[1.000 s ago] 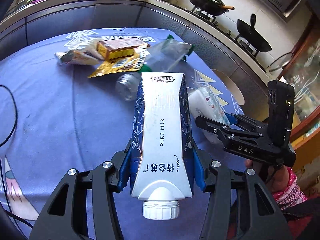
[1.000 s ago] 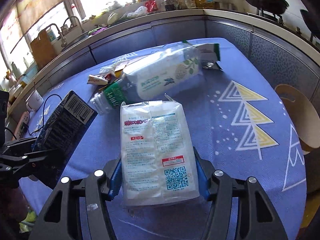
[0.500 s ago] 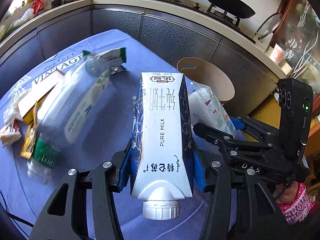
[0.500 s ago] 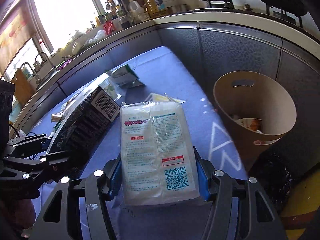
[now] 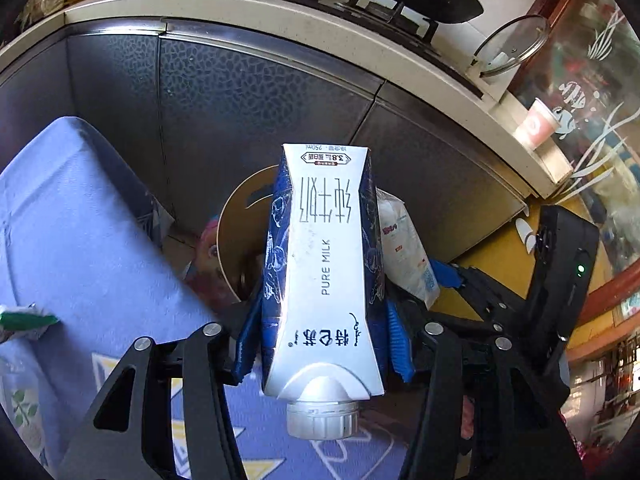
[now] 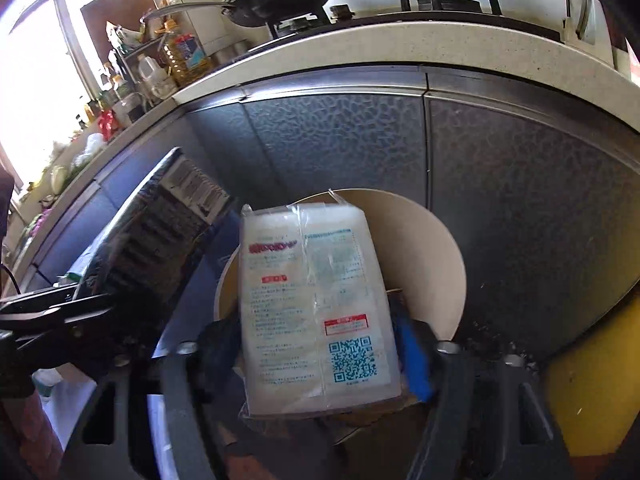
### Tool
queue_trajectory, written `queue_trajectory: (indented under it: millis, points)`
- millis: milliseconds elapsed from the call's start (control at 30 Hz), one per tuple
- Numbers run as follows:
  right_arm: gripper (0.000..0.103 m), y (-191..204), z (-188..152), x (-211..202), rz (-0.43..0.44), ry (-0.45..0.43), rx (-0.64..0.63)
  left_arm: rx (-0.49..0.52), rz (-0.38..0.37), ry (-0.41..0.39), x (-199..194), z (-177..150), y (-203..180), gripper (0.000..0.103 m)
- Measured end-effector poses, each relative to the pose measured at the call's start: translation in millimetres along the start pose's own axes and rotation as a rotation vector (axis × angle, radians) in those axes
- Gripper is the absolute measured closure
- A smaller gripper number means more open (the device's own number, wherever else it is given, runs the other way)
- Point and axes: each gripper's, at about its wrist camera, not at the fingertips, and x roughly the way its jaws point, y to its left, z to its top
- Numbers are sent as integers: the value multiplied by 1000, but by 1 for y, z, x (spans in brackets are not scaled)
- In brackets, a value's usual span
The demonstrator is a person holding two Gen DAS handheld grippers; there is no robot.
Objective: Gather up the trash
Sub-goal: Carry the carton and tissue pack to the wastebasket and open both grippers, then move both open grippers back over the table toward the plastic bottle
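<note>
Pointing cap-end back toward camera: milk carton [image 5: 324,272], above bin [image 5: 240,216].

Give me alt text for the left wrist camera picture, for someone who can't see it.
A milk carton sits between the fingers of the left hand-held gripper, whose jaws are opening, over a round tan bin beside a blue-clothed table. The right hand-held gripper reaches in from the right with a white packet between its fingers, below a counter with a stove.

Both grippers swung off the blue patterned surface [image 5: 80,240] to the round tan paper bin [image 6: 440,248]. The left gripper [image 5: 320,344] opened around the silver-blue milk carton [image 5: 324,272], the right gripper [image 6: 320,356] around the white plastic packet [image 6: 316,304].
</note>
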Motion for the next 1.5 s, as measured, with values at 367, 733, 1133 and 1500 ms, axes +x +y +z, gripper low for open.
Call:
queue_trajectory:
  millis: [367,733,1133,1500]
  points:
    - [18,12,-18,-21,9,-67,39,19,306,-148,-55,-33,14,32]
    - [17,108,-67,-59,190,-62,-34,-105,541,-251,-160,-138,53,30]
    - [16,190,-108,-73,236,8,-168,-278,410,-193,-202,-225,95,30]
    - [16,167,-114,-74,127,45,-139,-298,182,-83,-169,-261,69,30]
